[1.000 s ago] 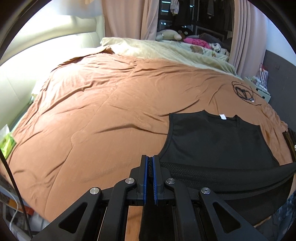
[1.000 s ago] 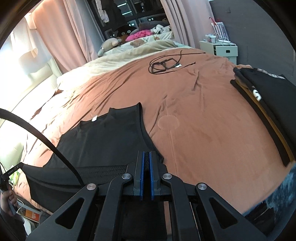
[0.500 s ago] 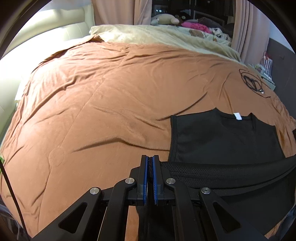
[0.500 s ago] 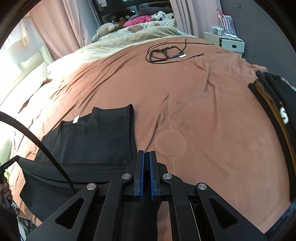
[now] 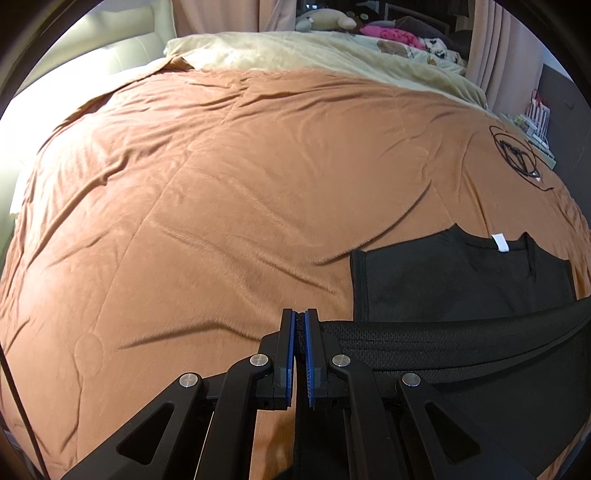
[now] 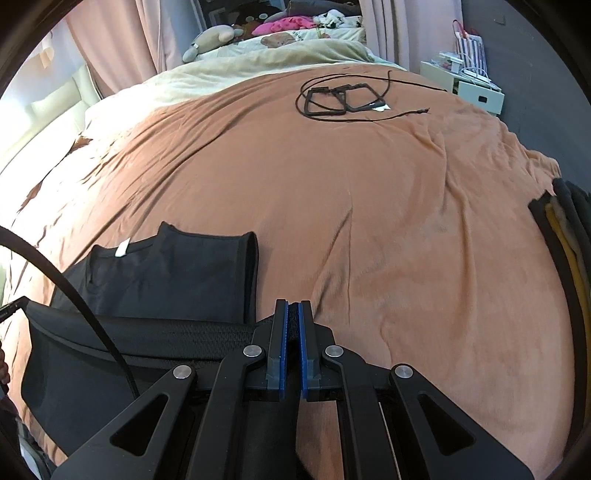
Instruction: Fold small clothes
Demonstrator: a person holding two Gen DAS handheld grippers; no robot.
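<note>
A black sleeveless top (image 5: 461, 280) lies on the brown bedspread (image 5: 221, 192), neck with a white label pointing away. My left gripper (image 5: 300, 321) is shut on the left end of its mesh hem (image 5: 461, 339). My right gripper (image 6: 291, 314) is shut on the right end of the hem (image 6: 166, 332). The hem is stretched taut between the two grippers, raised over the lower body of the top (image 6: 166, 273). The part of the top under the hem hangs toward me, partly hidden by the grippers.
A coiled black cable (image 6: 343, 98) lies far on the bedspread. A stack of folded dark and yellow clothes (image 6: 569, 236) sits at the right edge. Beige bedding and soft toys (image 5: 325, 26) are at the far end. A white shelf unit (image 6: 469, 85) stands beside the bed.
Both grippers have carried the hem forward over the top toward its neck. The visible flat part of the top has become shorter. The grippers stay shut.
</note>
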